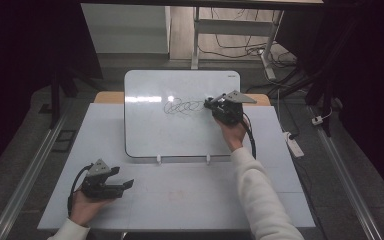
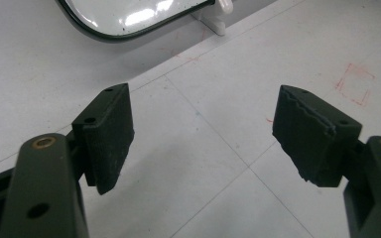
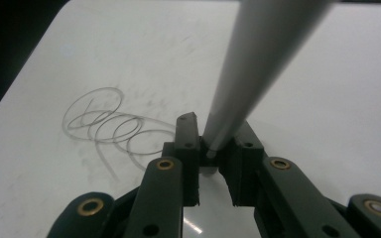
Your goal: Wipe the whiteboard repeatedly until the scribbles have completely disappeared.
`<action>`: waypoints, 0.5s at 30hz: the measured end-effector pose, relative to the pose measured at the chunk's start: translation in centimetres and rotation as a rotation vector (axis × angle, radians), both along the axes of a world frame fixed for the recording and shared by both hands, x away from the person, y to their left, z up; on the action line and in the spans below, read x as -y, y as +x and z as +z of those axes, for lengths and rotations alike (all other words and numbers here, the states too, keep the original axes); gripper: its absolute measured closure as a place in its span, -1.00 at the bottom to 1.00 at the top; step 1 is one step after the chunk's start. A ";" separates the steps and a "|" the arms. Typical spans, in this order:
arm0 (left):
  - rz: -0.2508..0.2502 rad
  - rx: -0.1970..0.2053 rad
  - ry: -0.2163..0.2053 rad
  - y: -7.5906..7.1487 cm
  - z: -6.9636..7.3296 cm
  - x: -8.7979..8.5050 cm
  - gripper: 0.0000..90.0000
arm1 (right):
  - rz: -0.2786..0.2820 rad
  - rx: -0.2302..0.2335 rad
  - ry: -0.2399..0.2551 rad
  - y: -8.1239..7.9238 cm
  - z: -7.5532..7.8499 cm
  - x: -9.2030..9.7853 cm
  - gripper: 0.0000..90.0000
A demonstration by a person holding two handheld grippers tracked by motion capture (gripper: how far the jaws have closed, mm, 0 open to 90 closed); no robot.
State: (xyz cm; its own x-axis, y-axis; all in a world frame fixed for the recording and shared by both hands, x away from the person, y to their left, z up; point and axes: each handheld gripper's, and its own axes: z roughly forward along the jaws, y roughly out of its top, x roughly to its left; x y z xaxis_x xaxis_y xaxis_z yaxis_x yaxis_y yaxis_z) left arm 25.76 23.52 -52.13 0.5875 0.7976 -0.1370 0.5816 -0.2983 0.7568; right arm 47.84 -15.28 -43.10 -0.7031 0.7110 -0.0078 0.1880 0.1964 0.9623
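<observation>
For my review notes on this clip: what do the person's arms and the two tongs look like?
Both tongs, left and right, are black, each topped by a grey three-cornered plate and trailing a black cable. Their jaw arms carry brass-coloured rivets, and the pads are black and finely ribbed. The person wears white long sleeves.

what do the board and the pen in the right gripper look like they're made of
Whiteboard: glossy white coated panel, likely melamine or enamelled steel; lamp glare reflects off it, dark thin rim.
Pen: smooth matte grey, probably plastic; no shine, tapering barrel, clamped in the right gripper above the looped scribble.
</observation>
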 end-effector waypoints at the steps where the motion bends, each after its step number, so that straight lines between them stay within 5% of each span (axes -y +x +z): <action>1: 0.000 -0.001 0.002 0.0 0.0 0.0 -0.45 | 0.034 -0.005 -0.017 -0.2 -0.3 -0.4 0.72; 4: 0.000 -0.003 0.008 0.0 -0.1 0.1 -0.45 | 0.054 0.020 -0.069 -0.2 -0.1 -0.8 0.72; 8: -0.001 0.002 0.007 -0.1 0.0 0.2 -0.45 | -0.030 0.010 0.033 1.0 0.6 0.4 0.72; 12: 0.002 -0.002 0.004 0.1 -0.1 0.1 -0.45 | 0.058 0.035 -0.068 -0.3 -0.3 -0.9 0.72; 15: 0.000 -0.002 0.007 0.0 -0.1 0.2 -0.45 | 0.009 0.033 -0.032 0.3 0.2 0.0 0.72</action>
